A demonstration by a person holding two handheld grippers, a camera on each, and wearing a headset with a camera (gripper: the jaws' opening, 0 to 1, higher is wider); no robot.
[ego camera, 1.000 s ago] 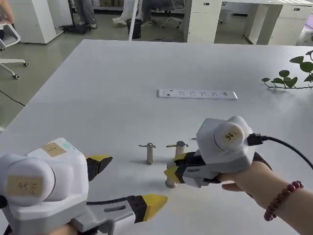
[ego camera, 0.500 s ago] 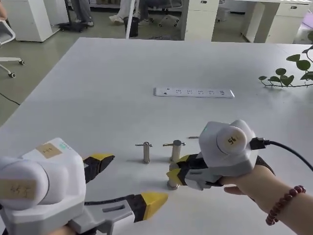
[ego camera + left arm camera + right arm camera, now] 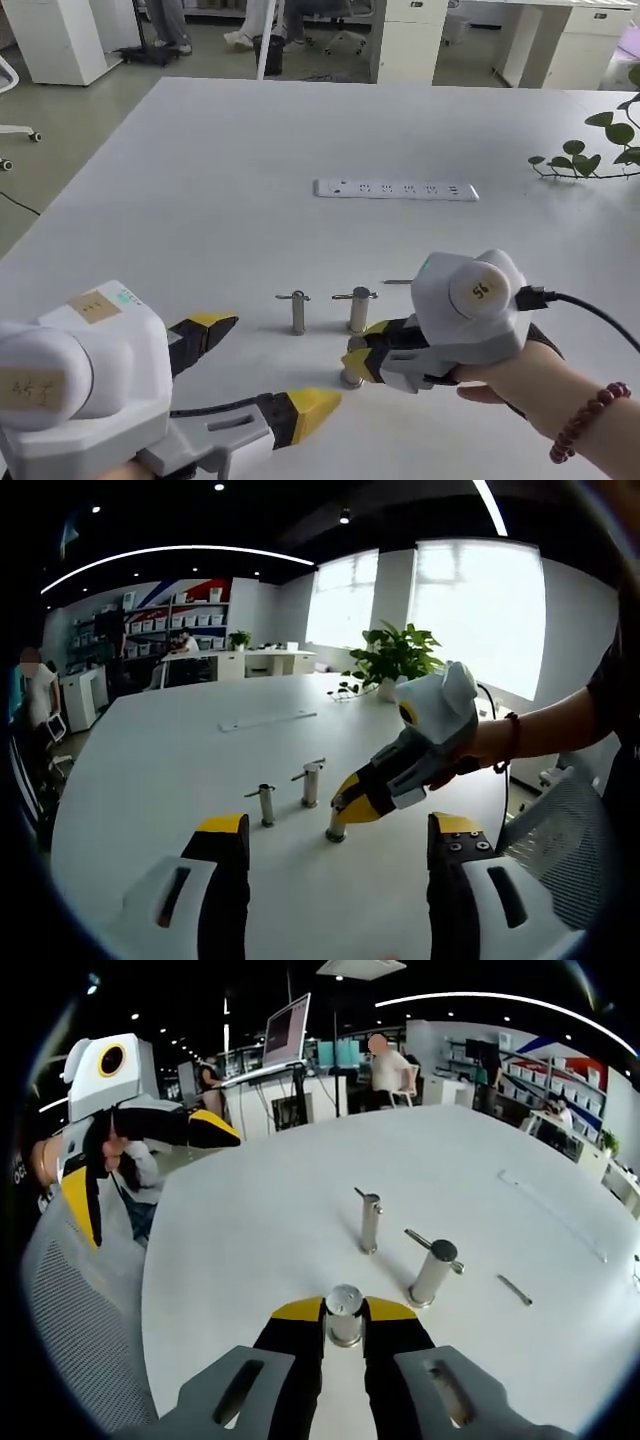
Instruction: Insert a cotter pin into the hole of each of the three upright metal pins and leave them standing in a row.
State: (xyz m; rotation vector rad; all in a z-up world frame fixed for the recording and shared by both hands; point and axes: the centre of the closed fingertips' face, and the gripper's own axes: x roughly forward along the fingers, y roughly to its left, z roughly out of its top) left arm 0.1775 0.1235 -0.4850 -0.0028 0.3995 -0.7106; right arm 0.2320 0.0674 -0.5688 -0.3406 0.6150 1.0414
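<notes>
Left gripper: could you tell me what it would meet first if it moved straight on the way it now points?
Probably the near metal pin held by the right gripper, dead ahead between the open jaws of the left gripper, though depth is hard to judge.

head view: short silver metal pin nearest the person is mostly hidden behind the right gripper, only its base shows. its cross-hole can't be made out in the right gripper view either. thin loose cotter pin is part-covered by that gripper's housing. left gripper body is cut by the bottom edge. green leafy plant is cropped at the right edge.
</notes>
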